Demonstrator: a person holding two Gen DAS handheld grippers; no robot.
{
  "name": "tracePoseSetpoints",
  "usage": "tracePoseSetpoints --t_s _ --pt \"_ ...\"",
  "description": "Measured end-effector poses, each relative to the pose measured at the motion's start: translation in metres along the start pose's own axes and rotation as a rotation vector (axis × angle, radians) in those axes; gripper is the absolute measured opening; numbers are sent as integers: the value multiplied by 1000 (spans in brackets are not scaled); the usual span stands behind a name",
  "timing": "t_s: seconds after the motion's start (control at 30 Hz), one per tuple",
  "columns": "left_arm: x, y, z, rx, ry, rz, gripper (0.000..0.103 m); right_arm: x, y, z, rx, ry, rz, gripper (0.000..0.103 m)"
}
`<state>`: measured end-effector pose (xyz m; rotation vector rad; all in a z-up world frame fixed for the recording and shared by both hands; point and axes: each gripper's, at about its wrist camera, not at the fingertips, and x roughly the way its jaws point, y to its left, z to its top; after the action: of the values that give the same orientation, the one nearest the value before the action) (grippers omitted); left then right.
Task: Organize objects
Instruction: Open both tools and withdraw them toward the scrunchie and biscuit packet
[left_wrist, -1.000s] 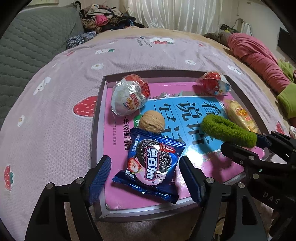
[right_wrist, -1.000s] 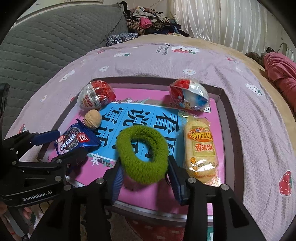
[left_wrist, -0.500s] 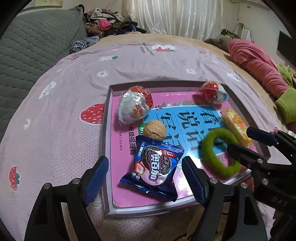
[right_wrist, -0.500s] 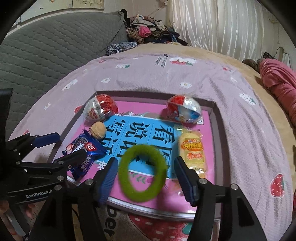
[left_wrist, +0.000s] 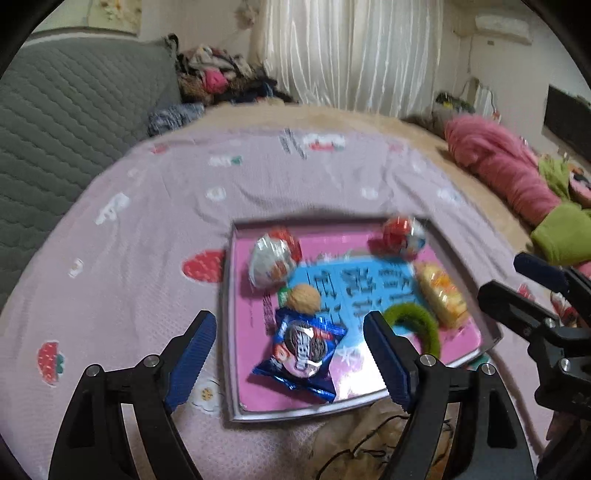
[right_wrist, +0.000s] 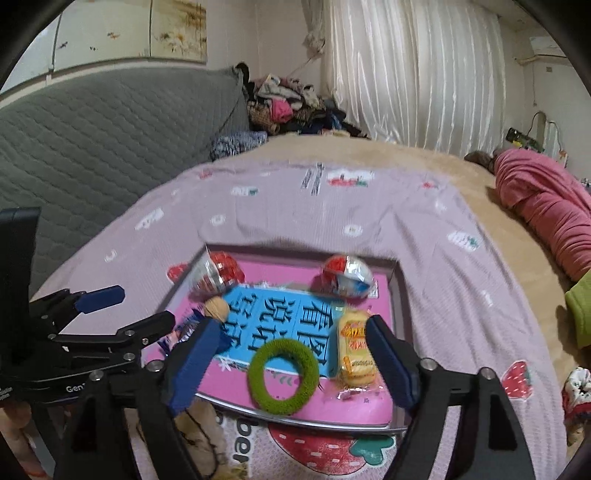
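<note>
My left tool: released, empty | my right tool: jaws opening, green ring lies free | six items in tray | sorting looks nearly done

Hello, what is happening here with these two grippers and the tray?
A person holds two grippers above a tray on a bed. Nothing is held now. The left gripper is open above the cookie pack. The right gripper has its jaws opening, with the green ring lying free on the tray between them. Two wrapped eggs, a walnut and a yellow snack also lie in the tray.
</note>
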<state>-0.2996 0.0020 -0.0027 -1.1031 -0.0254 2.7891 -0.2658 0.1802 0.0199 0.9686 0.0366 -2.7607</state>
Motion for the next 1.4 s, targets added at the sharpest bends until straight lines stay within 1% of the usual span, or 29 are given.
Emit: tracePoseSetpoints --t_s 0.1,0.17,0.27,0.4,0.5,0.57,0.63,0.73,0.9,1.03,1.1,1.23,1.4 --pt "-32 5 3 -19 -59 -3 83 -20 3 3 13 -13 -9 83" --pt "-51 6 2 -32 -83 1 86 -36 4 1 16 -23 6 85" --pt "-83 7 -6 -59 -120 -9 86 -65 2 -6 33 -45 47 89" --pt "-123 6 -20 -88 -130 -46 86 -102 4 -10 20 -44 26 89" --pt "-148 3 -28 -85 -120 -36 86 -135 11 -10 -7 -66 18 90" --pt "-163 0 -30 -74 -109 -22 86 -156 16 -10 -25 -80 15 93" --pt "-181 -4 -33 -61 -117 -10 86 -178 21 -13 -38 -102 6 97" --pt "-200 -10 -40 -46 -114 -5 86 -201 24 -20 -44 -112 -5 98" --pt "-217 -16 -53 -42 -94 -15 86 -230 29 -41 -64 -109 -25 99" --pt "-229 -19 -71 -44 -64 -35 86 -245 34 -59 -84 -108 -45 99" --pt "-235 -21 -80 -46 -61 -31 86 -253 38 -69 -105 -109 -51 99" --pt "-246 -25 -94 -45 -49 -23 86 -260 49 -83 -156 -110 -79 99" --pt "-251 -30 -111 -42 -32 -22 86 -262 60 -101 -211 -114 -77 100"
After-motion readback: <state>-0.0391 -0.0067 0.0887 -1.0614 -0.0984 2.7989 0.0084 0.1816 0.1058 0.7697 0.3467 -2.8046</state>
